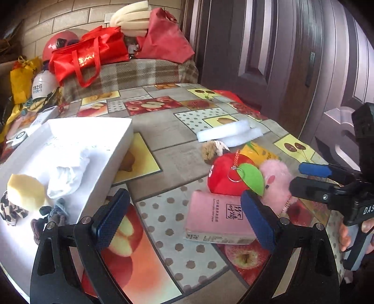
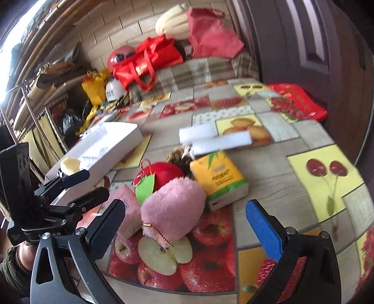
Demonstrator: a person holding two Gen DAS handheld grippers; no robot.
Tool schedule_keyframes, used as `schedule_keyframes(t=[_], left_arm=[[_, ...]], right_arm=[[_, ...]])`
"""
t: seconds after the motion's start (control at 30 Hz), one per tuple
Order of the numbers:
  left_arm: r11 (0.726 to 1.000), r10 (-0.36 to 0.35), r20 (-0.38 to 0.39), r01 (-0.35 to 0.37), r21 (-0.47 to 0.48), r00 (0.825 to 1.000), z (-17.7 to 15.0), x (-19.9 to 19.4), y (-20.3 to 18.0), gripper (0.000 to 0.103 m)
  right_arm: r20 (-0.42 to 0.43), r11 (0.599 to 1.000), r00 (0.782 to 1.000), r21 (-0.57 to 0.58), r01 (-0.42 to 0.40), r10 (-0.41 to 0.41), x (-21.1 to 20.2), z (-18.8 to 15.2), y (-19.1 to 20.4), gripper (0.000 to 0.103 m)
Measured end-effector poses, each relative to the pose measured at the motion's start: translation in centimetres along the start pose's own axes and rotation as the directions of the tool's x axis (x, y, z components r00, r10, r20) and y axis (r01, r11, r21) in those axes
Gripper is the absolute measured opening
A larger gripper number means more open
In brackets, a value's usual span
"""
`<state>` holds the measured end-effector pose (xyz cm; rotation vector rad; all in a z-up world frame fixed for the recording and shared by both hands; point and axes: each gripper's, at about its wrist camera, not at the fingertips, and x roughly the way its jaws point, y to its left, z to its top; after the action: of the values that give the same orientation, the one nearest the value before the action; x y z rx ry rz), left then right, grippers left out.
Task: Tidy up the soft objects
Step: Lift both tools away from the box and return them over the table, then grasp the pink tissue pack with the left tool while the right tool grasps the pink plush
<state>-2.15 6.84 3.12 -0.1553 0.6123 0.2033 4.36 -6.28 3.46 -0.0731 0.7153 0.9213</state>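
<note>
Two grippers, left gripper (image 1: 184, 210) and right gripper (image 2: 187, 222), have jaws apart over the fruit-patterned tablecloth (image 1: 168, 131); white box (image 1: 112, 149) lies left, door (image 1: 257, 46) far right, round edge near.

Lived-in home room, fruit-print tablecloth (image 1: 163, 131) on table, behind it a plaid blanket (image 1: 140, 72), red tote bags (image 1: 86, 56), brick-tile wall (image 1: 58, 18), dark panelled door (image 1: 268, 46) beside.

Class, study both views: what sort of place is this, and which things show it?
Probably a lived-in home room. A fruit-print tablecloth covers the table, red bags sit piled on a plaid blanket, and a panelled door stands beside them.
</note>
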Motion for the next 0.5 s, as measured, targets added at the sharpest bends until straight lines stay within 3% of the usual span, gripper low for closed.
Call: schedule_keyframes(t=[0.13,0.3,0.5], left_arm=[[0.997,-0.017,-0.013,0.018,0.069,1.000,-0.2,0.1,-1.4,0.096],[0.993,-0.028,-0.063,0.035,0.111,0.998,-0.3,0.9,-2.3,0.096],[0.989,-0.033,-0.151,0.054,0.137,0.988,-0.4,2.5,-3.0,0.096]], right_arm=[[-0.045,0.999,0.998,0.022,-0.035,0.036,1.5,0.0,0.4,0.088],[-0.128,0.998,0.990,0.045,-0.051,0.057,3.6,-0.5,0.1,0.057],[-0.048,0.989,0.994,0.119,-0.089,0.095,1.0,-1.0,-1.6,0.052]])
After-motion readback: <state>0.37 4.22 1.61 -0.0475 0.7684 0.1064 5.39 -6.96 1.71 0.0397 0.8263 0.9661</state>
